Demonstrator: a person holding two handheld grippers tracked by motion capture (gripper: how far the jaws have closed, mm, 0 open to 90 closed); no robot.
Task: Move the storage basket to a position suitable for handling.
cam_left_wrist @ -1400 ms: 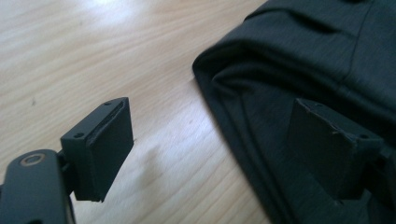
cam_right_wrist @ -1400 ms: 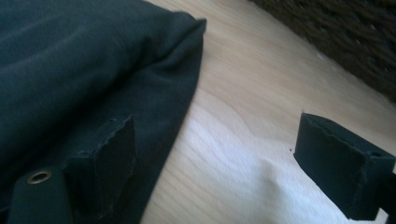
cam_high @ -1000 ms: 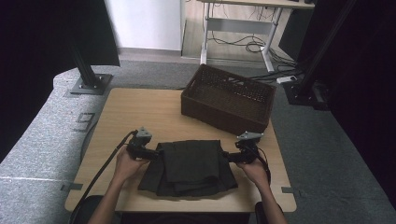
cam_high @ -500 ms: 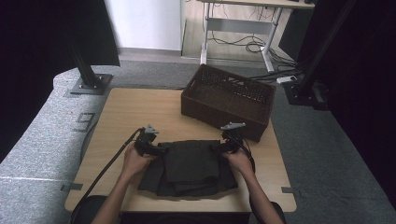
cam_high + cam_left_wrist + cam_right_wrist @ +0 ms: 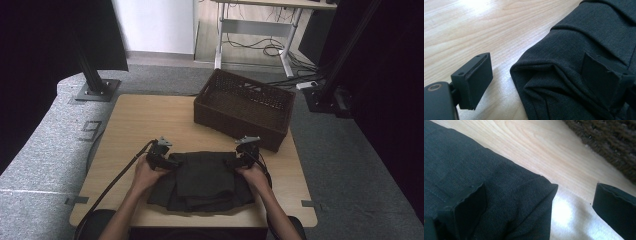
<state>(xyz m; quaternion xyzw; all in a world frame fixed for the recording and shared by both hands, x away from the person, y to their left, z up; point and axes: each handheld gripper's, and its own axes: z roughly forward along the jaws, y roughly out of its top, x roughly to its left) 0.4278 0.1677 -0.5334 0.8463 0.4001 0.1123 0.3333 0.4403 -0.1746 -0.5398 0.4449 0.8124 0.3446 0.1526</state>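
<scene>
A dark folded garment [image 5: 202, 180] lies on the near middle of the wooden table [image 5: 145, 120]. My left gripper [image 5: 167, 161] sits at its far left corner and my right gripper [image 5: 240, 160] at its far right corner. In the left gripper view the left gripper [image 5: 539, 60] is open, its jaws just having been opening; one jaw hangs over bare wood, the other rests over the garment [image 5: 574, 50], whose folded corner lies loose between them. In the right gripper view the right gripper [image 5: 541, 190] is open too, jaws just opening, with the garment [image 5: 474, 162] corner between them, unpressed.
A dark woven basket [image 5: 245, 107] stands on the far right of the table, close behind the right gripper, and its wall [image 5: 609, 145] is near in the right gripper view. Black stand bases sit on the grey floor at both sides. A cable trails from the left gripper.
Both hands have moved inward toward each other along the garment's far edge, and the garment now looks narrower, its sides folded in. Both pairs of jaws stand wider.
</scene>
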